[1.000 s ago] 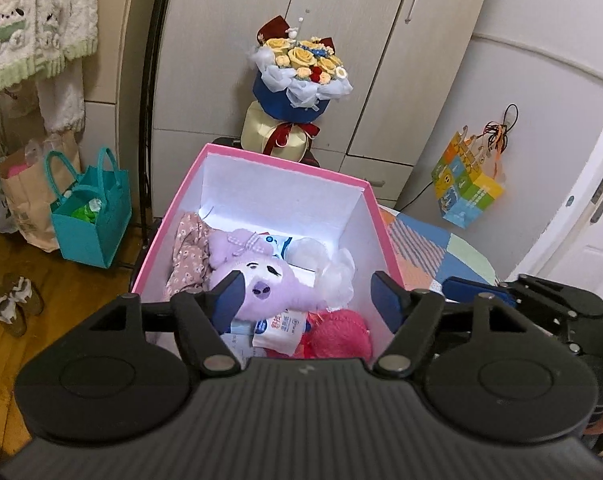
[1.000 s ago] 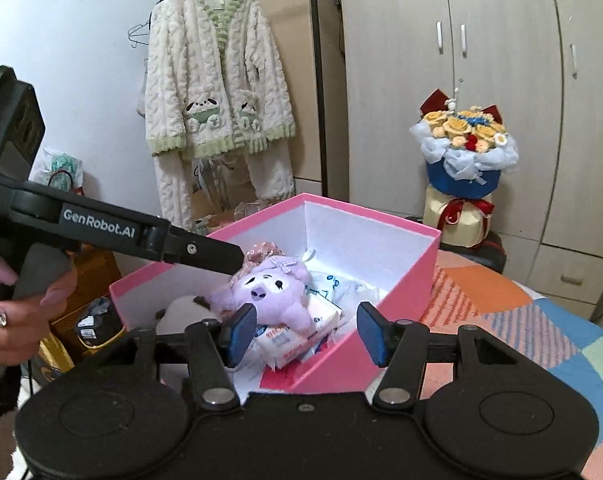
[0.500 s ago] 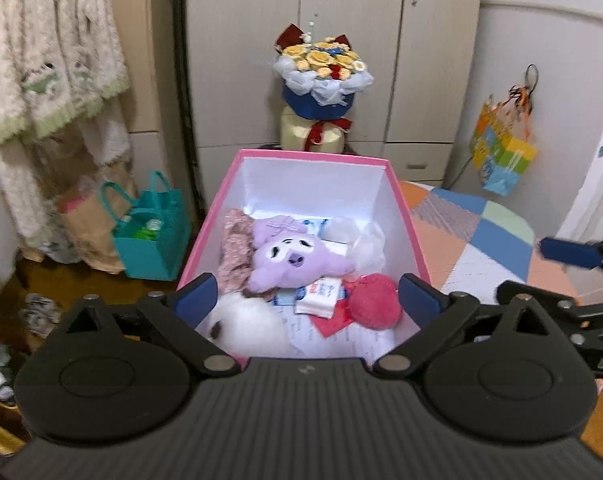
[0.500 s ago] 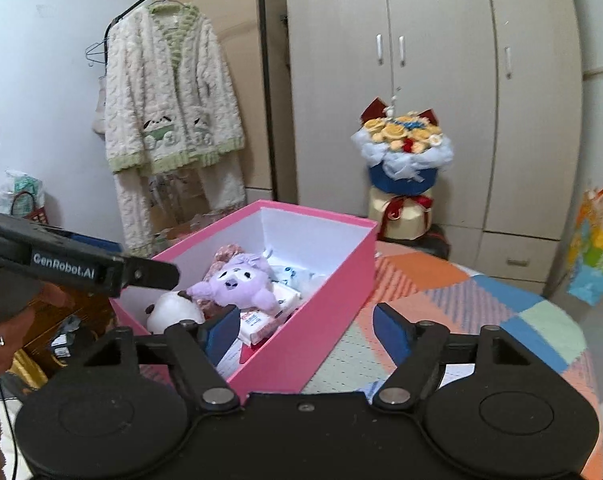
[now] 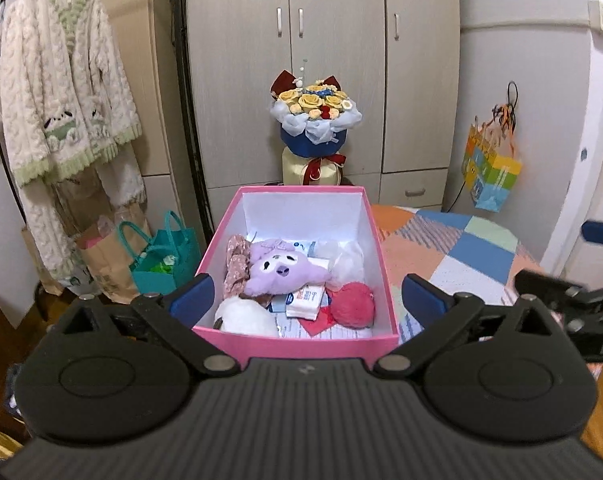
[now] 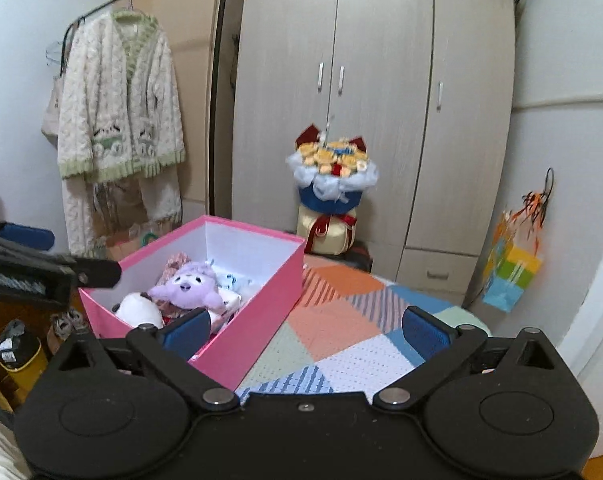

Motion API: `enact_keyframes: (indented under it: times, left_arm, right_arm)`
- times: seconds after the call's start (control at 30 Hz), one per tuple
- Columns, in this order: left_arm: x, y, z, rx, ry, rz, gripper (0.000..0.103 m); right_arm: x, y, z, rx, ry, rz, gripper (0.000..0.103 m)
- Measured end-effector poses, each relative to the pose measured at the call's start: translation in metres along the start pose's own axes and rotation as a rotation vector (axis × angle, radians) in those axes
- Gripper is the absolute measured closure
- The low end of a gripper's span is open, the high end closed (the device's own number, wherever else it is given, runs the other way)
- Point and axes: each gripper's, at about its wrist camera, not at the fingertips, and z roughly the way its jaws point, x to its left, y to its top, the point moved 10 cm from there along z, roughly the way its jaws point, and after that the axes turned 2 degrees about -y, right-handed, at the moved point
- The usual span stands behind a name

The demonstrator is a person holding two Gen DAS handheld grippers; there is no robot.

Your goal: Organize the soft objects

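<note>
The pink box point(image 5: 297, 346) on the patchwork surface point(image 6: 341, 320) holds the purple plush point(image 5: 279, 274), white plush point(image 5: 243, 316), pink ball point(image 5: 353, 304) and tissue packs point(image 5: 305, 300). Both tongs, left point(image 5: 307, 294) and right point(image 6: 307, 330), are opening wide and empty; nothing soft shows outside, so sorting looks nearly done.

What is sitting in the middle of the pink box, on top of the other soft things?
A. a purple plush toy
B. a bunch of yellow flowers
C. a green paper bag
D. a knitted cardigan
A: the purple plush toy lies in the middle of the pink box, between a white plush and a pink fluffy ball.
</note>
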Motion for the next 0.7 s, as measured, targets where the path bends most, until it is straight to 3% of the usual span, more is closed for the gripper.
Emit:
enact_keyframes:
  times: [0.33, 0.7]
  left_arm:
    - [-0.016, -0.023, -0.006, 0.015, 0.011, -0.006, 0.000]
    - [-0.026, -0.036, -0.012, -0.004, 0.028, 0.019, 0.000]
  right_arm:
    - [-0.038, -0.023, -0.021, 0.072, -0.026, 0.171, 0.000]
    - [-0.038, -0.039, -0.038, 0.077, -0.057, 0.164, 0.000]
